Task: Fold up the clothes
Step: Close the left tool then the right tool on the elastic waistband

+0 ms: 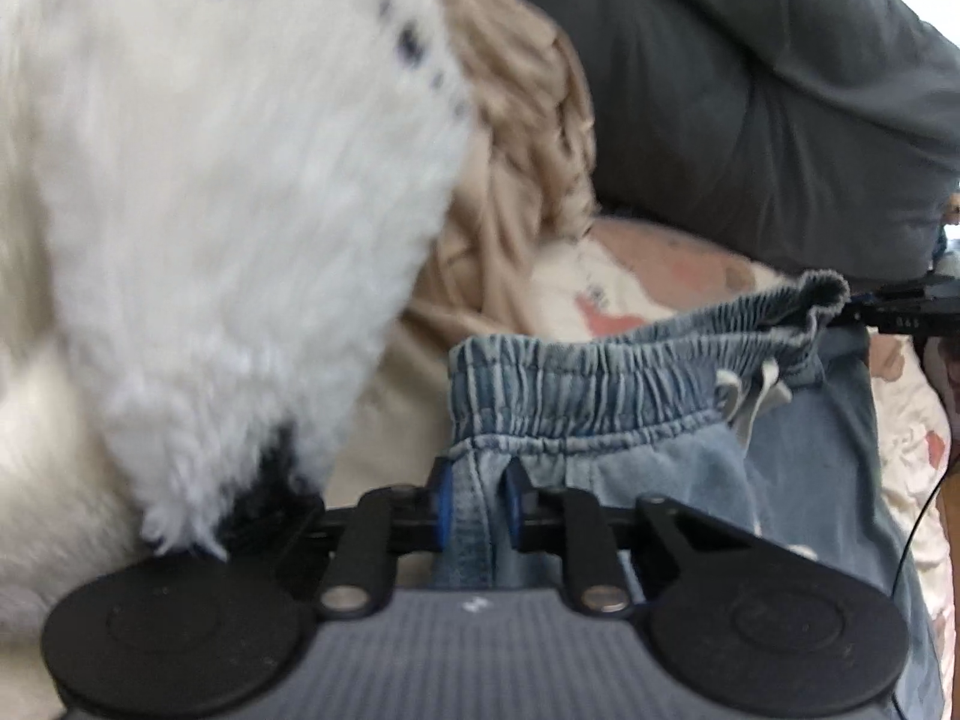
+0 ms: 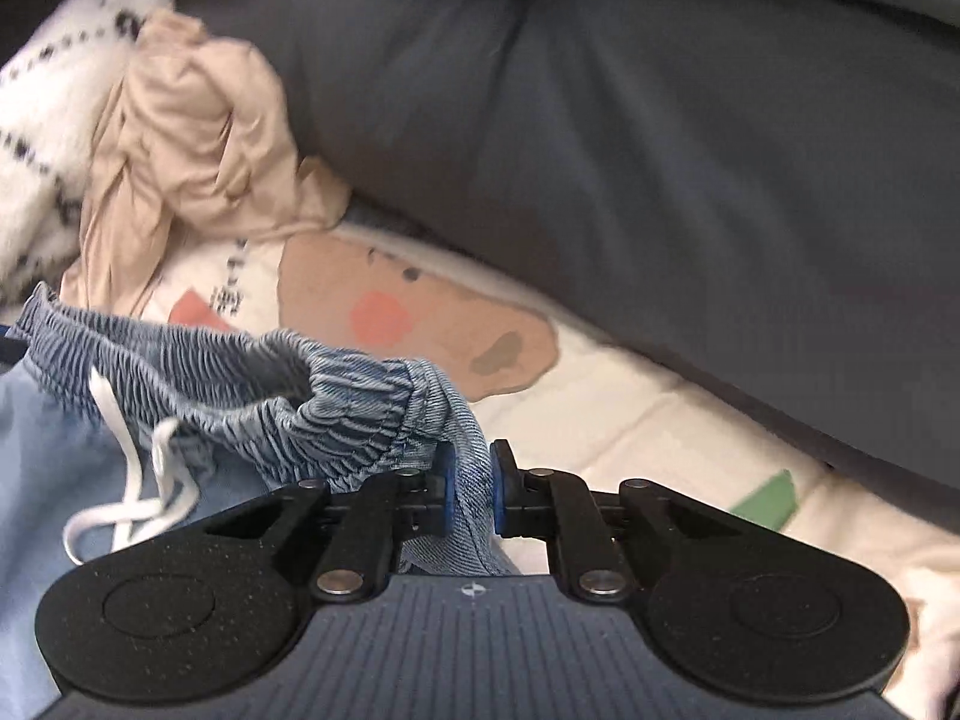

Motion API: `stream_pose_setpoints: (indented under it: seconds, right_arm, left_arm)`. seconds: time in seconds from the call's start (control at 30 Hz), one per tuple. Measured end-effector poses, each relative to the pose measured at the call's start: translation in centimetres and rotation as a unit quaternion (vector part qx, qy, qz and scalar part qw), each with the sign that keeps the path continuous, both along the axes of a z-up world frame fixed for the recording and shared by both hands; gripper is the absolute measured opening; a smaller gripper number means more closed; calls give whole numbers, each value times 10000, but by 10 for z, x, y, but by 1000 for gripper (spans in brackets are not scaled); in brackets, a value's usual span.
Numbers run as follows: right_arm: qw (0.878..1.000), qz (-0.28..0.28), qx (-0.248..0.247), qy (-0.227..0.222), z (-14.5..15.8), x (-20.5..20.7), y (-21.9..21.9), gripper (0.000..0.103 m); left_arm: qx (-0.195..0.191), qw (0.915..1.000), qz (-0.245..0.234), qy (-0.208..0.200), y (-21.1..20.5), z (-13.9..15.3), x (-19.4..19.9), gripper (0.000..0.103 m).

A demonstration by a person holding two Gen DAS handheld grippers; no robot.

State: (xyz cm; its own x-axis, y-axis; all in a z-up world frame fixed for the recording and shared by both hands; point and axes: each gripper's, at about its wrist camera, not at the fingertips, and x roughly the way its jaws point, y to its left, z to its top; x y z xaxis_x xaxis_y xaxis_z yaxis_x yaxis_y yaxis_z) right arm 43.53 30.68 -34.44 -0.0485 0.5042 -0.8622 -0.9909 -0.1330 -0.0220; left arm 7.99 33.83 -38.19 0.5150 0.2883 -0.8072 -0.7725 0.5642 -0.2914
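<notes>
Both grippers are clamped on the denim shorts [image 1: 600, 402], one per end of the elastic waistband, prob so it hangs stretched flat & square for the fold. Left gripper [image 1: 477, 507] pinches one side seam, right gripper [image 2: 468, 495] the other. Shorts are light blue w/ a ruched waistband and white drawstring [image 2: 138, 480], held over the printed bedsheet [image 2: 630, 420], near a crumpled beige garment [image 2: 192, 144] & a fluffy white blanket [image 1: 210, 210].

I make out dark printed characters on the patterned sheet [image 2: 600, 414], just below the beige garment [image 2: 192, 138], too blurred to read.
</notes>
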Motion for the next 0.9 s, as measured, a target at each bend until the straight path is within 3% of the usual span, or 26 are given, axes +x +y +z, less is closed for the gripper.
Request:
stream_pose_setpoints:
  seconds: [0.27,0.73,0.9]
  right_arm:
    - [9974,-623,291,-236,41,19,-21,10]
    - [9845,-1588,588,-463,92,75,-42,10]
    - [9814,-1786,548,-433,91,89,-26,10]
  left_arm:
    - [480,9976,-375,-339,-12,37,23,14]
    - [967,9904,-709,-688,15,46,98,11]
    - [993,9899,-773,-656,29,40,114,11]
